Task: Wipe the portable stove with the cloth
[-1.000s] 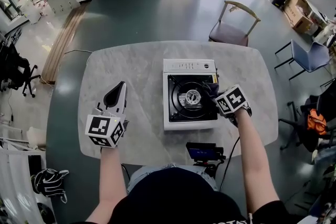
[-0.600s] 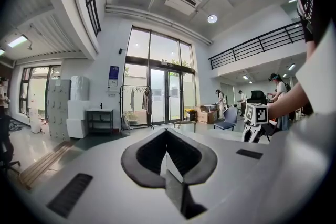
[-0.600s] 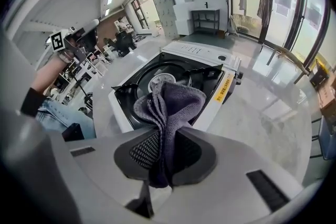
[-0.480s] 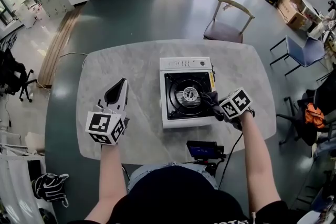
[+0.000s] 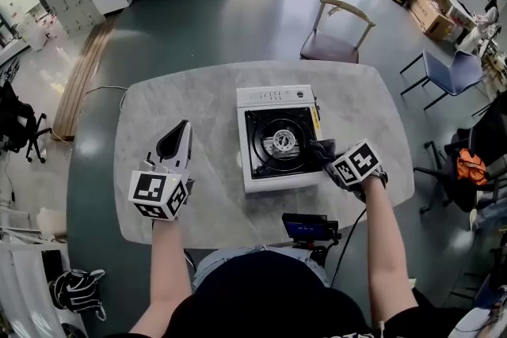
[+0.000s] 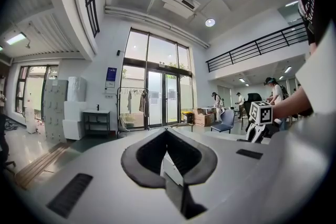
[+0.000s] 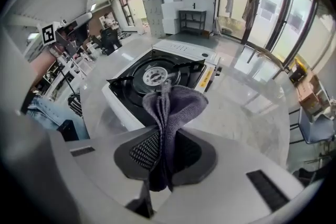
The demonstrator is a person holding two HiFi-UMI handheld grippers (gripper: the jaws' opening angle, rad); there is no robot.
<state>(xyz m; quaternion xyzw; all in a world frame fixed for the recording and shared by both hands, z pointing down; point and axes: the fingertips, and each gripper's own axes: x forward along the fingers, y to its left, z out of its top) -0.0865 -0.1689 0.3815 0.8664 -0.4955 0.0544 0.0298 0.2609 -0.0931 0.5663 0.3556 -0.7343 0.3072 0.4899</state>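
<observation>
The portable stove (image 5: 277, 178), white with a black top and a round burner (image 5: 283, 143), stands in the middle of the grey table (image 5: 206, 99). My right gripper (image 5: 326, 154) is shut on a dark grey cloth (image 5: 318, 146) at the stove's right edge. In the right gripper view the cloth (image 7: 173, 105) stands folded between the jaws of the right gripper (image 7: 163, 134), with the stove (image 7: 118, 105) just beyond. My left gripper (image 5: 176, 142) rests over the table to the left of the stove. Its jaws meet with nothing in them (image 6: 167, 131).
A black device with a lit screen (image 5: 307, 229) sits at the near table edge, below the stove. A wooden chair (image 5: 337, 39) stands behind the table and a blue chair (image 5: 451, 67) at the far right. People stand far off in the left gripper view.
My right gripper has drawn the cloth from the stove's black top, right of the burner, slightly toward me to the right edge. The left gripper has stayed put.
</observation>
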